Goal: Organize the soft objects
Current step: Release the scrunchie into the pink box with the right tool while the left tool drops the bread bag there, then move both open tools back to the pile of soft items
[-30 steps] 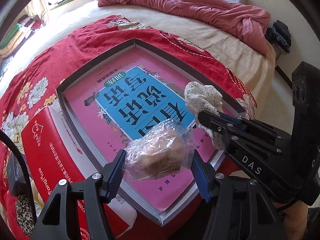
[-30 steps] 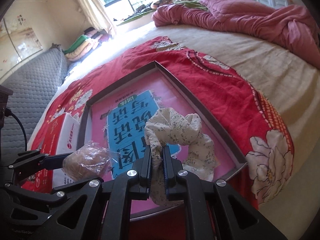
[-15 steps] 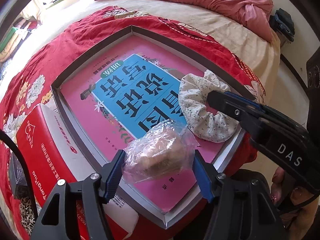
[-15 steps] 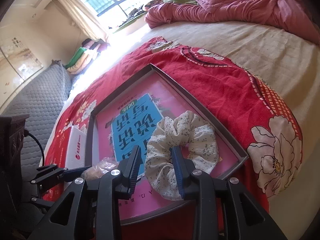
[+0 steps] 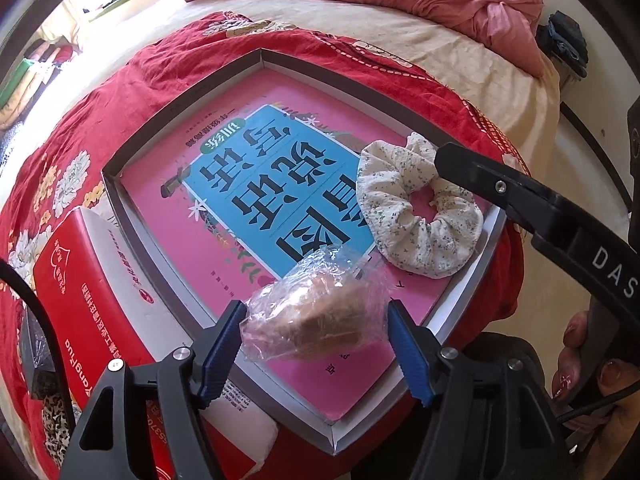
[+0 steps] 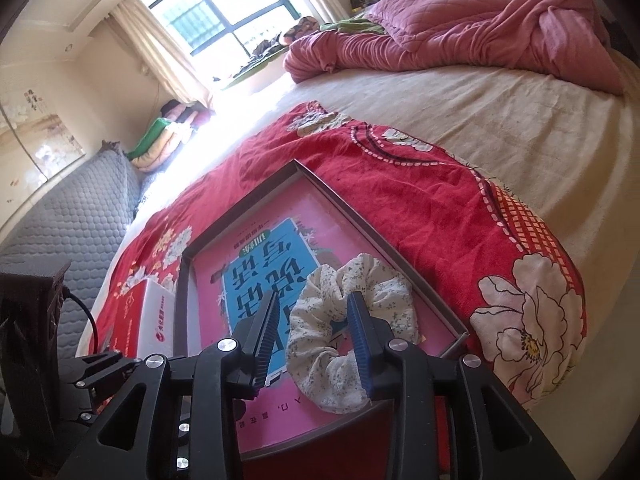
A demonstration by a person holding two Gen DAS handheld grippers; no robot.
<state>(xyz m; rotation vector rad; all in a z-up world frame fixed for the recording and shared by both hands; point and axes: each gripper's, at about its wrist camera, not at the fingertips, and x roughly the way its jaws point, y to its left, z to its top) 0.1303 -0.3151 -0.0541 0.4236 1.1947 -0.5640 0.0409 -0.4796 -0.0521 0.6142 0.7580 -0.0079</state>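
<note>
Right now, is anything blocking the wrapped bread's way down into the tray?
Nothing visible. The wrapped bread sits between the left gripper pads over bare pink book cover in the tray; the scrunchie lies aside.

The wrapped bun (image 5: 316, 320), blurred inside its crinkled plastic, sits between the blue pads (image 5: 222, 350) of the left hand-held gripper (image 5: 316, 344) at lower centre of the left wrist view; whether the pads press it cannot be told. It hides part of the pink book cover (image 5: 248, 240) lining the shallow box (image 5: 180, 92). At right, the right hand-held gripper's black arm crosses the floral scrunchie (image 5: 400, 216), covering its upper right edge, and a person's fingers (image 5: 576, 344) are cut off by the frame's lower right. The red-and-white carton (image 5: 80, 292) runs out at lower left. In the right wrist view, the right hand-held gripper (image 6: 314, 330) masks the scrunchie's (image 6: 384, 296) near side, and small print on the book is unreadable.
</note>
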